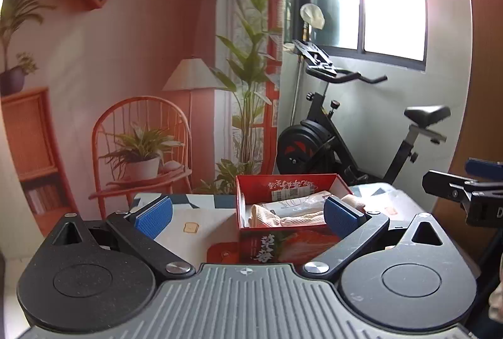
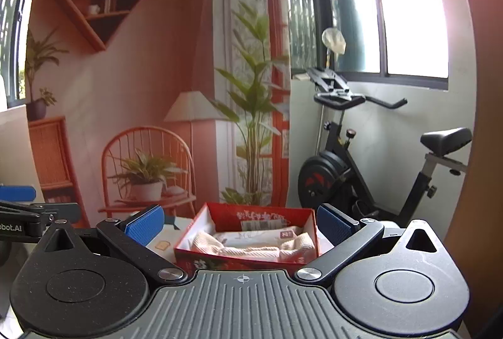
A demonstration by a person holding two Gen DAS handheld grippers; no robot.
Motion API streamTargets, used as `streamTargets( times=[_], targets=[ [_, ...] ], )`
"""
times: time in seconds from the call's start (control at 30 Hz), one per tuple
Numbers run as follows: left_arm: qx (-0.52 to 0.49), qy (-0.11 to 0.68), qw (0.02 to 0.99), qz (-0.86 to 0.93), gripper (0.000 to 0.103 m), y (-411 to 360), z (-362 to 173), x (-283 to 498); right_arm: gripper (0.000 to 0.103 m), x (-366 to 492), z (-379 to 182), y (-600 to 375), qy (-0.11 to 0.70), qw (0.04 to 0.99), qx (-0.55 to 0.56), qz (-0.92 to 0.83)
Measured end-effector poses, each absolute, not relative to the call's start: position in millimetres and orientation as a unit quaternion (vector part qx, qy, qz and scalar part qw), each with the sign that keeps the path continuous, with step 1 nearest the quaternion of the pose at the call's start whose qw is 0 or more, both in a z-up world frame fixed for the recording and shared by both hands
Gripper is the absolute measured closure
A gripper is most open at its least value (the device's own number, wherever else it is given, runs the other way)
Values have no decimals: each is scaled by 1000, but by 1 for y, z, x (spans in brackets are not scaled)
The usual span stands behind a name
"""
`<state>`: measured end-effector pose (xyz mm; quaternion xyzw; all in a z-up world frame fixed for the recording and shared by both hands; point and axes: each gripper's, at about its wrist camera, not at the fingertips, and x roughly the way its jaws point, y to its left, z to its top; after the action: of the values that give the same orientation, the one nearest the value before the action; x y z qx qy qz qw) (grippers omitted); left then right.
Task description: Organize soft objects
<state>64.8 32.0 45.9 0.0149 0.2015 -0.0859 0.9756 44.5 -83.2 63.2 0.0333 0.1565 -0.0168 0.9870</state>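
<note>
1. While both jaws stand wide and empty, left gripper [image 1: 248, 215] and right gripper [image 2: 239, 226] hover above the tabletop [image 1: 201, 213].
2. Cream cloth [image 2: 251, 248] lies inside red box [image 2: 261, 216], 12 o'clock of both.

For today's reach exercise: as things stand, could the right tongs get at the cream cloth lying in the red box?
Probably yes. The right tongs are open and empty, facing the red box, whose top is open. The cream cloth lies uncovered inside, with nothing seen between.
</note>
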Motion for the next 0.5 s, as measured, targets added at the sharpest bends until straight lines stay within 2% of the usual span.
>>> streamTargets(
  times=[0.5],
  targets=[
    [-5,175,982,-76,0,37,62,34,0,-1,84,-75,141,989,35,-22]
  ],
)
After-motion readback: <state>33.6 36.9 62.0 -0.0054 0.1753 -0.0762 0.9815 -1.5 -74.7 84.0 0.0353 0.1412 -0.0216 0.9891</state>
